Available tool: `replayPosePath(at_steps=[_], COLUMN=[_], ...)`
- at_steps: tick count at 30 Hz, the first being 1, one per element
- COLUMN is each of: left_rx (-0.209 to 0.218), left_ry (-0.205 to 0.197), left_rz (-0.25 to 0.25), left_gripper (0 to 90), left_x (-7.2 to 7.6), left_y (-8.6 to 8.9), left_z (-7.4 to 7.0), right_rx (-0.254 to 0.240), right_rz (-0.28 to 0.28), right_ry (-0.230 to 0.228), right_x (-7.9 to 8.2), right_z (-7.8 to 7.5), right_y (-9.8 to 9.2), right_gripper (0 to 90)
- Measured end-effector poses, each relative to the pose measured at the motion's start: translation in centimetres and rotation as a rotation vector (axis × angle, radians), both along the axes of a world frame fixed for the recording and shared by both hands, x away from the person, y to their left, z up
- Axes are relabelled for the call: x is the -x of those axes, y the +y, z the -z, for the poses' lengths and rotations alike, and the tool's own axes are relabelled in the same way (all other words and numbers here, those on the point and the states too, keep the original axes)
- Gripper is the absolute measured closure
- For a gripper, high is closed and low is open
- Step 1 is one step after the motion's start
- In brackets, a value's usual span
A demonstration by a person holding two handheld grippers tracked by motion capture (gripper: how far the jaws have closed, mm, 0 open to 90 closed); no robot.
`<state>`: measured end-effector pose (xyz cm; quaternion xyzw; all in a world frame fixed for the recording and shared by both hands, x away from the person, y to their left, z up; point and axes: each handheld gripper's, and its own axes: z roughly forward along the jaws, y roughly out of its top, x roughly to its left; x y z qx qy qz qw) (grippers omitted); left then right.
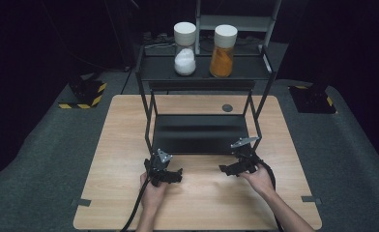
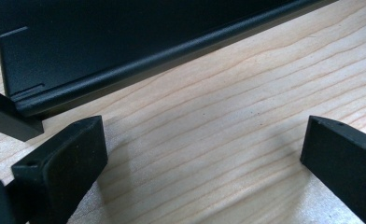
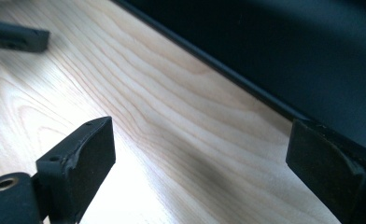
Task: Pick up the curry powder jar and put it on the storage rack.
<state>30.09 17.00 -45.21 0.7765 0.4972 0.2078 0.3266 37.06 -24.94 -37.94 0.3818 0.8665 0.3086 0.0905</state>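
At the near edge of the wooden table, both grippers rest low, close to the tabletop, each held in one hand. The left gripper sits at roughly 7 o'clock from the table centre; in the left gripper view its jaws stand wide apart with only bare wood between them. The right gripper sits at roughly 5 o'clock; in the right gripper view its jaws are likewise spread wide and hold nothing.

Just beyond both grippers, toward 12 o'clock, lies the lower shelf of the black rack. This shelf carries nothing.

On the upper shelf, well apart from the grippers, stand two jars, both upright and capped with pale lids: the white-powder jar at about 11 o'clock and the orange-powder jar at about 1 o'clock, near each other but not touching.

Assessment: no jar is gripped, touched or displaced. Work appears to be at its starting stage. Reach, grasp and transfer of a jar all remain to be done.
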Motion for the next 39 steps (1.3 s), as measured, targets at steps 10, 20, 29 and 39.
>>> replayPosePath(at_steps=[10, 20, 29, 39], left_rx=[0.0, 0.0, 0.0, 0.0], left_ry=[0.0, 0.0, 0.0, 0.0], left_rz=[0.0, 0.0, 0.0, 0.0], left_gripper=[0.4, 0.5, 0.4, 0.5], left_x=[0.0, 0.0, 0.0, 0.0], left_y=[0.0, 0.0, 0.0, 0.0], left_z=[0.0, 0.0, 0.0, 0.0], right_rx=[0.018, 0.038, 0.021, -0.034], right_rz=[0.027, 0.071, 0.075, 0.082], right_ry=[-0.008, -0.074, -0.126, -0.184], right_x=[1.3, 3.6, 4.9, 6.1], right_z=[2.2, 4.1, 5.5, 6.9], right_y=[0.1, 0.4, -0.1, -1.1], right_gripper=[7.7, 7.3, 5.5, 5.5])
